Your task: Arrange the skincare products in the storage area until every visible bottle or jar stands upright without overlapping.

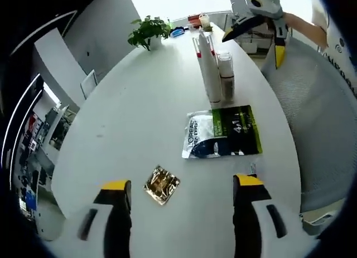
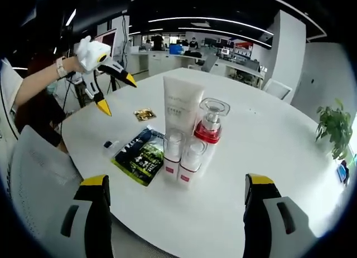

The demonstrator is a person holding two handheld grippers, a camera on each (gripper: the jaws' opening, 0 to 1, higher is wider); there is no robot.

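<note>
— So, what is standing where?

— Four products are clustering mid-worktop: a tall white squeeze tube, a clear-capped bottle with a red collar and two small white bottles with pink labels, all upright and touching or nearly so.

— And the jaws?

— Both the left gripper and the right gripper are gaping wide, holding nothing.

— My advice: spread the bottles by gripping low, one at a time.

— The left gripper view is showing a gold foil sachet close by; the right gripper view is revealing the bottles' fronts beside the green-and-black flat packet.
</note>
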